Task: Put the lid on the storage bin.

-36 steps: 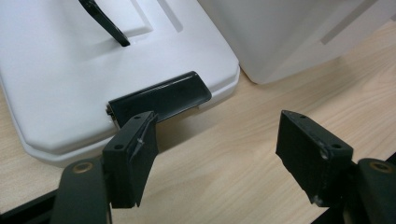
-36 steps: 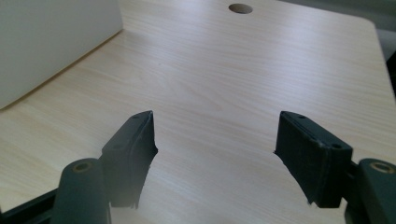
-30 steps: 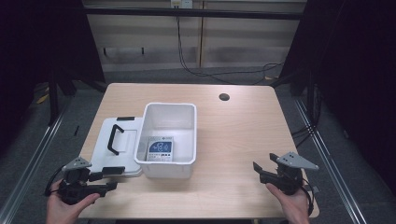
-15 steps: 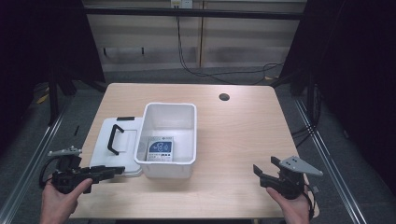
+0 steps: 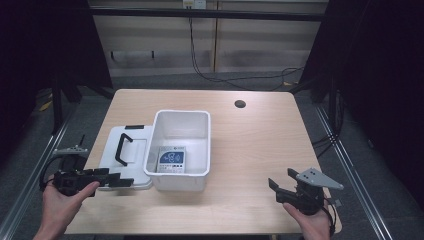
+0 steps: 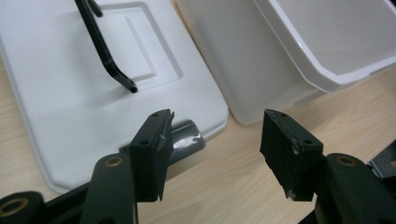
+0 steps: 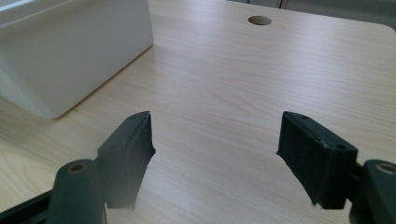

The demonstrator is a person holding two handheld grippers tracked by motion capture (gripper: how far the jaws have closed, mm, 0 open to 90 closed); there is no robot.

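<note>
Nearest me, the right gripper (image 5: 281, 189) hovers over bare tabletop, jaws spread with nothing between them. The left gripper (image 5: 120, 179) has just been narrowing its jaws, which stand apart at the near corner of the white lid (image 5: 125, 156), beside its grey latch (image 6: 187, 137). The lid lies flat just beside the open white bin (image 5: 181, 145), mid-table.

The bin (image 5: 182, 145) was plain white, as was the lid (image 5: 125, 157) beside it, which bore a black handle (image 5: 121, 149). A blue-and-white printed card (image 5: 170, 159) lay inside the bin. The table (image 5: 260, 145) showed pale wood grain. Both grippers' jaws were black.
</note>
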